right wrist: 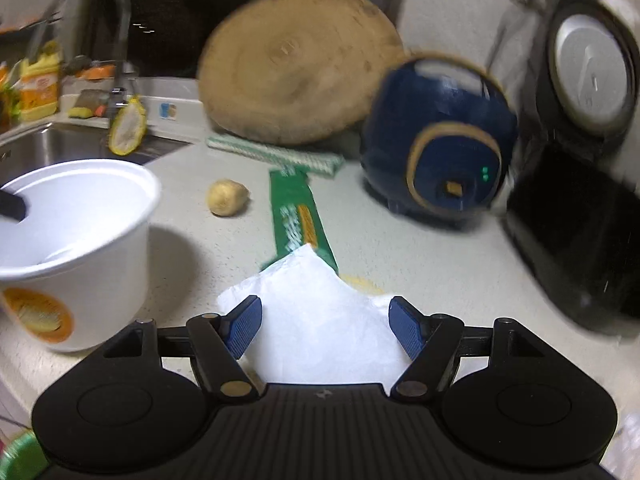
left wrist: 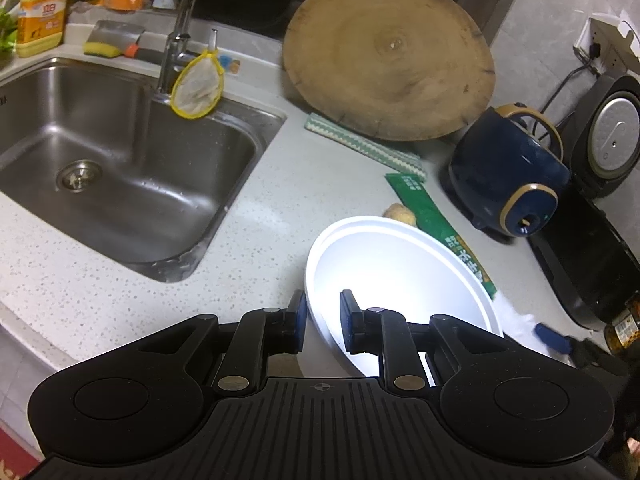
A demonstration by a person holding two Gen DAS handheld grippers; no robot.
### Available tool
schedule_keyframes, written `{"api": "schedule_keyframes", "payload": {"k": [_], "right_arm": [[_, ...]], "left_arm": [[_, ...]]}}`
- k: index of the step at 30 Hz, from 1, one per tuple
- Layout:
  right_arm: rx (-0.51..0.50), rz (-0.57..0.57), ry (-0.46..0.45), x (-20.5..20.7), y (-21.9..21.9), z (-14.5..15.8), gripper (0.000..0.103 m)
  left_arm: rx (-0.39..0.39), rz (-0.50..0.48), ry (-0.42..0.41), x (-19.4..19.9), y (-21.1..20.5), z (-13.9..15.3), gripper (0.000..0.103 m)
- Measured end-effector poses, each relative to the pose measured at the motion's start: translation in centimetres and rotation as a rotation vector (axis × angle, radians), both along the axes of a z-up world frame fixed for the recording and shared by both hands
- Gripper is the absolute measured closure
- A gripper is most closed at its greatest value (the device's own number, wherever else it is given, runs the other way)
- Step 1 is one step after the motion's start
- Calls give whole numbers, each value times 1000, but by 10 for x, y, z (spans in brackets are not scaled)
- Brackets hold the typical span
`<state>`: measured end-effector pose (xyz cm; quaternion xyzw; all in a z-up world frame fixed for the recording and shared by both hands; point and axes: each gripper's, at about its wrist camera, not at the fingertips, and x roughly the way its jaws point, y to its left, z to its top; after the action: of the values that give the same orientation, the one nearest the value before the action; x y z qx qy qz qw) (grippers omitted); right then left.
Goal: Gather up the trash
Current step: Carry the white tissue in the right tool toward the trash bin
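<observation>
My left gripper (left wrist: 323,322) pinches the white paper bowl's (left wrist: 400,280) rim, tilted; a loose grip could drop it. My right gripper (right wrist: 326,330) gapes wide around the crumpled white tissue (right wrist: 320,320) on the counter (right wrist: 400,248) (blurred, probably not gripped) and may snag the green wrapper (right wrist: 296,208) beneath.

The right wrist view is motion-blurred beyond the tongs. The white tissue (right wrist: 320,320) runs under the tongs' body, its near edge hidden.
</observation>
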<state>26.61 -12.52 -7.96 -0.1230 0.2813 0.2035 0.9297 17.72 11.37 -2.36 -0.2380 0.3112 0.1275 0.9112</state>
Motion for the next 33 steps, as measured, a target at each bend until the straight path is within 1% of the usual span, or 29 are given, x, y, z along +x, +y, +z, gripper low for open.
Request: {"api": "schedule_keyframes", "payload": {"k": [1,2,3,4,6,11,15,18,20,21,23,26,28,31,33], "right_arm": [[28,-5,46,6,-4,-1,37],[67,0,71,8,-10,-1,42],[95,13,87,8,-14,1,60],[93,31,90,7,-15,3,80],[63,69,90,5,-14,5,98],[108,96,112,-2,-16,14,100],[126,114,93,-9,-14,22,100],[127,122,81,-13,-11,26,100],[136,123,78,-17,-10,30,100],[146,126,77,-19,-10,32,100],[165,133,71,-25,-9,39,100],[190,142,54,-39,-6,51,100],[210,157,50,-49,-1,60,100],[233,190,58,-66,12,68,100],[243,231,73,-83,26,71,100]], "left_arm": [[0,-2,1,0,-1,0,82],[1,-3,4,0,-1,-1,82],[2,-3,7,0,-1,-1,82],[2,-1,9,0,-1,-2,82],[-3,2,10,1,0,-3,82],[-2,-14,4,5,0,-6,82],[-20,-52,-1,15,2,-9,82],[-71,-75,7,24,6,-16,86],[-119,-70,-4,23,8,-19,89],[-129,-76,-18,21,9,-18,89],[-130,-81,-71,11,9,-12,89],[-81,-67,-142,-15,18,6,90],[-76,-46,-183,-37,29,16,90],[-73,8,-227,-81,51,25,90],[-80,47,-236,-115,66,24,90]]}}
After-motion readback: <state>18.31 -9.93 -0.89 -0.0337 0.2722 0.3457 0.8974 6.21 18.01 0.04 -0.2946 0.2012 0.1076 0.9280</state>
